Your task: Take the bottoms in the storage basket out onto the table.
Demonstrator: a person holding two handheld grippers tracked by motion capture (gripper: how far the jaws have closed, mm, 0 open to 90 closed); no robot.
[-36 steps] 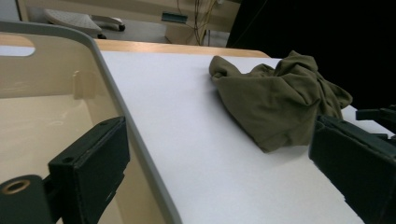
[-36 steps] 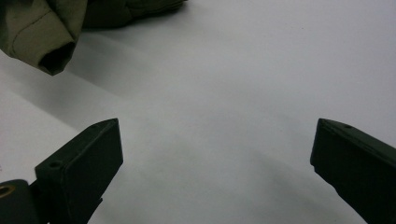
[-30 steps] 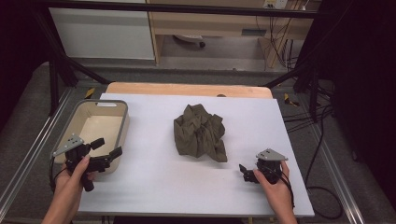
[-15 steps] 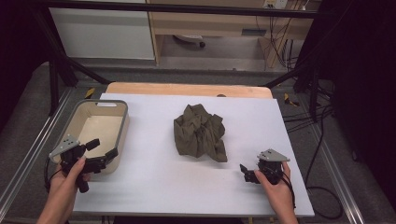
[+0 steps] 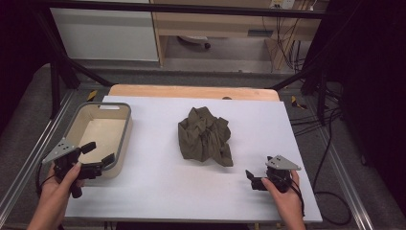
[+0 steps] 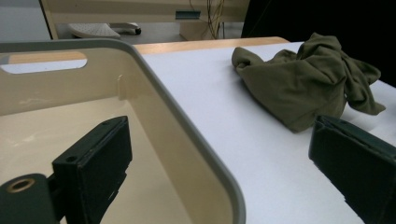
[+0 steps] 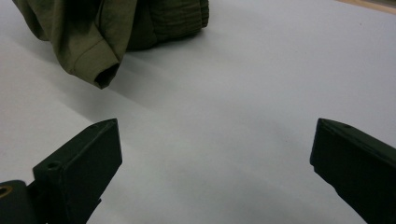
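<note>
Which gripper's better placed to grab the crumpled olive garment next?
Right, probably. The right gripper sits open on bare table near the garment. The left gripper, also open, straddles the bin rim, farther away.

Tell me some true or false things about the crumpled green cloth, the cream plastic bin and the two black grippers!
1. The crumpled olive-green cloth lies inside the cream plastic bin. False: it lies on the white table, apart from the bin.
2. The left gripper is open, its jaws on either side of the bin's rim. True.
3. The right gripper grips the cloth. False: it is open, holding nothing.
4. The bin has nothing in it. True.
</note>
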